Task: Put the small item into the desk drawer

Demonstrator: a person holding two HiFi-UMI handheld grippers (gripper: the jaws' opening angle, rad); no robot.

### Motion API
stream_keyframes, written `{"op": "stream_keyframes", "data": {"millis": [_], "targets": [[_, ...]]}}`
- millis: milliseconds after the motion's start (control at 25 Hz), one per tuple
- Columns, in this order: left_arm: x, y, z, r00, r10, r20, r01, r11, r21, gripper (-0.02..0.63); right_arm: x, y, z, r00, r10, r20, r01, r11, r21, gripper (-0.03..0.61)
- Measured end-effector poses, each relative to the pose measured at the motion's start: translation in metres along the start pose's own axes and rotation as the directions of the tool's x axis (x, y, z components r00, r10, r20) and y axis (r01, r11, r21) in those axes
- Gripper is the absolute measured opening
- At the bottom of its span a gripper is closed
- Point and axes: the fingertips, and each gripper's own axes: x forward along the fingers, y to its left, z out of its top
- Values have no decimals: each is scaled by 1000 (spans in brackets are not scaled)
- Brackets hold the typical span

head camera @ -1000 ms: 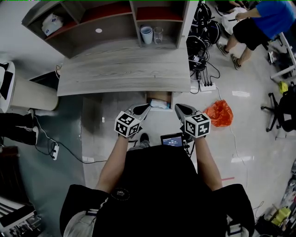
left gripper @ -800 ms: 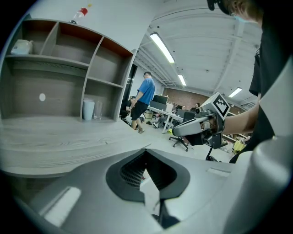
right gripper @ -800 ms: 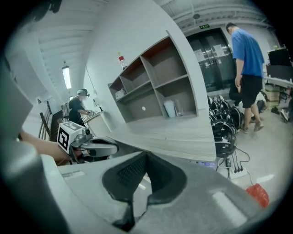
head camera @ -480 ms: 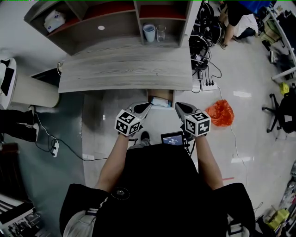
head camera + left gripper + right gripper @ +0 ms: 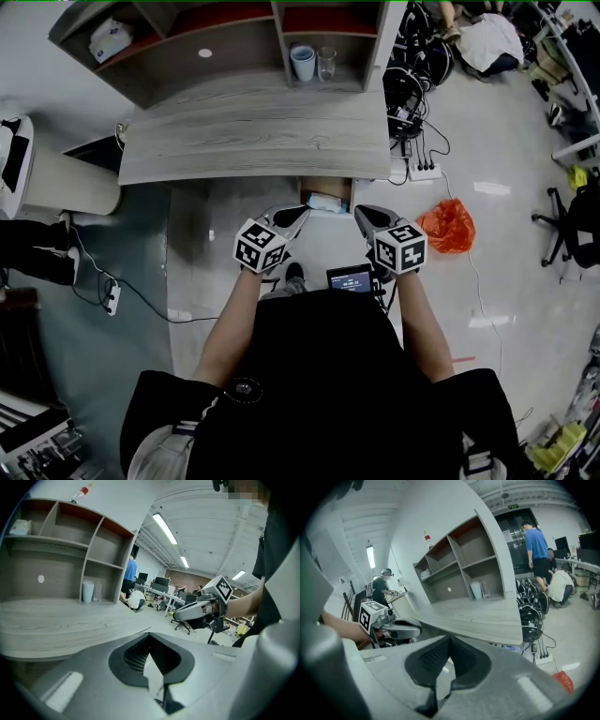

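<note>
In the head view an open drawer (image 5: 346,194) juts out under the front edge of the grey wooden desk (image 5: 253,141). A small white and blue packet (image 5: 324,202) lies inside it. My left gripper (image 5: 301,213) hangs just left of the drawer's front and my right gripper (image 5: 360,215) just right of it, both above the floor. The left gripper view shows the left gripper (image 5: 150,634) with jaw tips together and nothing between them. The right gripper (image 5: 450,639) is likewise shut and empty. Each gripper view shows the other gripper beside it.
A hutch with shelves stands on the desk, holding a white cup (image 5: 301,67), a glass (image 5: 323,66) and a tissue pack (image 5: 106,39). An orange bag (image 5: 446,230) and a power strip (image 5: 419,172) with cables lie on the floor at right. A black chair (image 5: 570,223) stands far right.
Both grippers have stayed where they were. The person in blue at the back right has left the head view, which has shifted slightly.
</note>
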Motion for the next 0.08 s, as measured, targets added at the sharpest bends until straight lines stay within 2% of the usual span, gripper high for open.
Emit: {"op": "stream_keyframes", "data": {"millis": [80], "targets": [[0,-1,0,1000,-3,-3,3,1000,3,-6,0,0,-1,1000,-1,-3,1,1000,-1,-1]]}}
